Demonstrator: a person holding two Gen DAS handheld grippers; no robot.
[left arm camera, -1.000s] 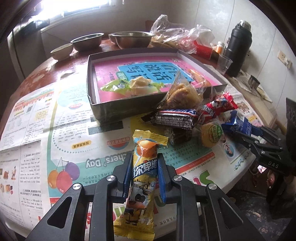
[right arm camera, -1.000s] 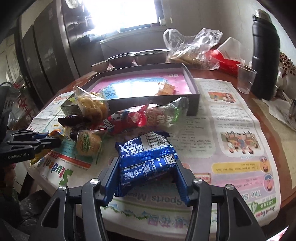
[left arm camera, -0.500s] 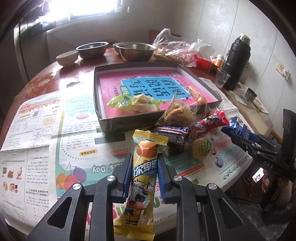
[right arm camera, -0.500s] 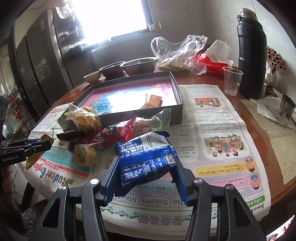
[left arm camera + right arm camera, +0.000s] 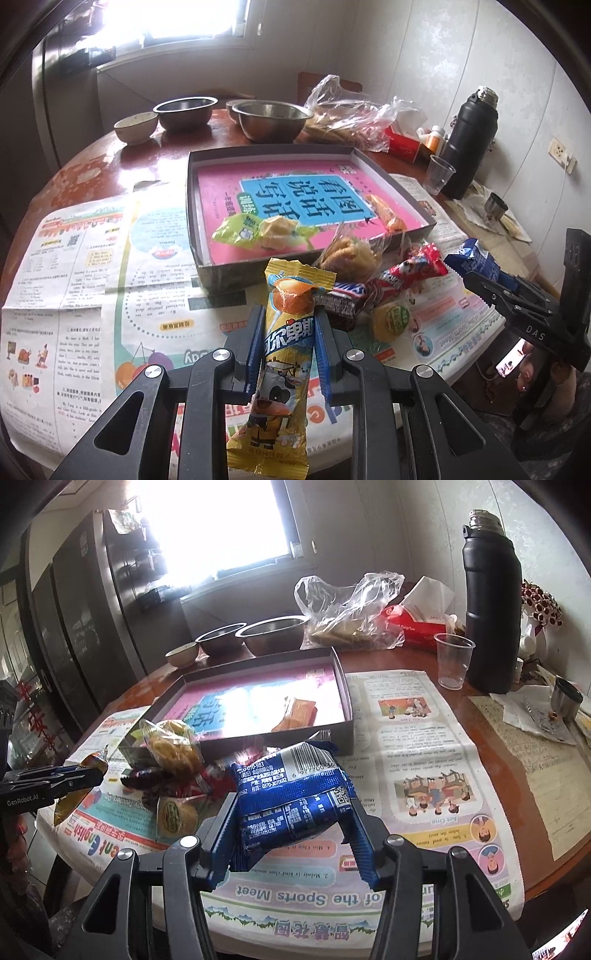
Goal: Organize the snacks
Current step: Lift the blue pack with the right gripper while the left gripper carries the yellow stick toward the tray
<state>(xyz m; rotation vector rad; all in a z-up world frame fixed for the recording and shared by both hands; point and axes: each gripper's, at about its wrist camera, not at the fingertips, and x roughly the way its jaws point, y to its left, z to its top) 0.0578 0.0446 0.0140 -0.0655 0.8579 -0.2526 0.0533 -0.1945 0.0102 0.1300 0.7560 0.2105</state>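
1. Since a second ago both hand-held grippers have risen with their snacks, so the bench looks lower and more of the room shows in each view; the tray and the loose pile have not shifted.
2. The left hand-held gripper (image 5: pixel 284 345) is clamped on a long yellow snack bar (image 5: pixel 282 354), held lengthwise between the blue pads above the newspaper (image 5: pixel 74 295).
3. The right hand-held gripper (image 5: pixel 291 823) grips a blue snack packet (image 5: pixel 291 797) across its width, barcode side up, clear of the paper below.
4. The round, reddish wooden bench (image 5: pixel 96 162) is worn in patches and mostly covered in colourful newspaper sheets.
5. A shallow grey tray (image 5: pixel 195 206), lined with a pink and blue printed sheet, sits mid-bench and holds a green-wrapped snack (image 5: pixel 258 230) and an orange-wrapped one (image 5: pixel 384 210).
6. A heap of loose snacks (image 5: pixel 373 280) lies against the tray's near right corner.
7. Behind the tray stand two steel bowls (image 5: pixel 269 120), a small ceramic bowl (image 5: pixel 135 125) and a crumpled clear plastic bag (image 5: pixel 351 609).
8. To the right are a red tissue box (image 5: pixel 413 627), a clear plastic cup (image 5: pixel 452 661) and a tall black flask (image 5: pixel 491 605).
9. A bright window (image 5: pixel 218 524) lights pale panelled walls; dark cabinets (image 5: pixel 74 609) line the left side.
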